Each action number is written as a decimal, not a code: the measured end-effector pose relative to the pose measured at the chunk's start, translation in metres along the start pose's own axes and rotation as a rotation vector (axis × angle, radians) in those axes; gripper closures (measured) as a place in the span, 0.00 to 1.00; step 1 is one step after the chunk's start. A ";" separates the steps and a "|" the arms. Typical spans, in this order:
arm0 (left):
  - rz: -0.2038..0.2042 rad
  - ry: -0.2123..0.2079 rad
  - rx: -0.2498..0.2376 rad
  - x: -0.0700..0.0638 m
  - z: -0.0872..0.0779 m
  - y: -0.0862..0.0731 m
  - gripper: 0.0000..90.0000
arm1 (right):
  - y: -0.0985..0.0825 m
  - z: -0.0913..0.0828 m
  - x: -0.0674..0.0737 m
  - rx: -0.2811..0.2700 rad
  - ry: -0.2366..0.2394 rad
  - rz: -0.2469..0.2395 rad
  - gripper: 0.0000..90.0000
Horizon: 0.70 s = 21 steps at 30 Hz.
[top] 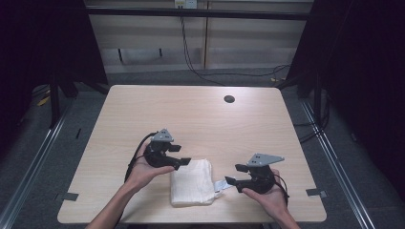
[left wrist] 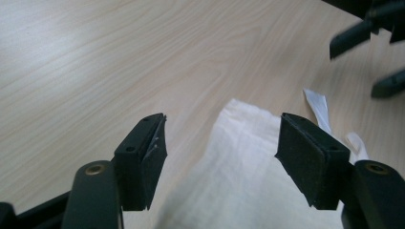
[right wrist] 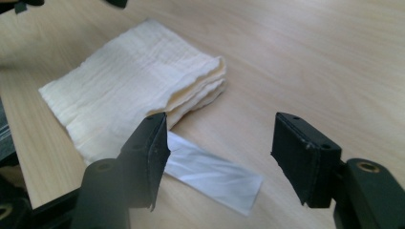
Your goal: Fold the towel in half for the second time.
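A folded cream cloth lies flat near the worktop's near edge, about midway along it, its layered folds stacked at the corner seen in the right gripper view. A white label sticks out from the cloth's right side and lies on the wood, pointing toward the right hand-held gripper. That gripper sits just right of the cloth, near the near right corner, held in the person's right hand; its jaws stand wide apart with nothing between them, the label lying on the wood below and beside the left jaw in its own view. The left hand-held gripper hovers at the cloth's far left corner, held in the left hand; its jaws are also spread wide and grip nothing, the cloth showing on the worktop below the gap. Farther off, the wood is bare up to a dark round hole near the far edge, right of the middle.
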<state>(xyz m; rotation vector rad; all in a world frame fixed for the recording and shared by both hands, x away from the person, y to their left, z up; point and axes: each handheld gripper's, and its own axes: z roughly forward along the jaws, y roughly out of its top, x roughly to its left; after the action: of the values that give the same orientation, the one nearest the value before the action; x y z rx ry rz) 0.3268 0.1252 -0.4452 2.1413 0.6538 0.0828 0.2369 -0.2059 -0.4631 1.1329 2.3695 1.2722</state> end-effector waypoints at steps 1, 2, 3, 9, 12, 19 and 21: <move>-0.001 0.016 0.003 -0.001 -0.002 -0.003 0.37 | 0.001 -0.003 -0.002 -0.010 -0.003 0.004 0.41; -0.001 0.030 0.008 -0.001 -0.005 -0.005 0.36 | 0.001 -0.005 -0.003 -0.012 -0.009 0.003 0.42; -0.012 0.028 0.000 -0.001 -0.007 -0.008 0.36 | 0.000 -0.006 -0.005 -0.015 -0.019 0.001 0.42; -0.020 0.031 0.000 -0.004 -0.027 -0.021 0.32 | -0.002 -0.015 -0.012 -0.025 -0.029 0.014 0.42; -0.053 0.071 0.005 -0.005 -0.037 -0.031 0.28 | -0.002 -0.023 -0.016 -0.042 -0.039 0.016 0.42; -0.060 0.103 0.026 -0.011 -0.054 -0.056 0.30 | -0.012 -0.045 -0.027 -0.100 -0.050 0.053 0.42; -0.070 0.095 0.029 -0.013 -0.058 -0.062 0.30 | -0.015 -0.053 -0.029 -0.113 -0.054 0.056 0.42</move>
<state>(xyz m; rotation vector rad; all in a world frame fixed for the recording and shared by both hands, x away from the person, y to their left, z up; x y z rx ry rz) 0.2734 0.1911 -0.4544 2.1500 0.7893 0.1389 0.2220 -0.2640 -0.4478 1.1904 2.2126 1.3573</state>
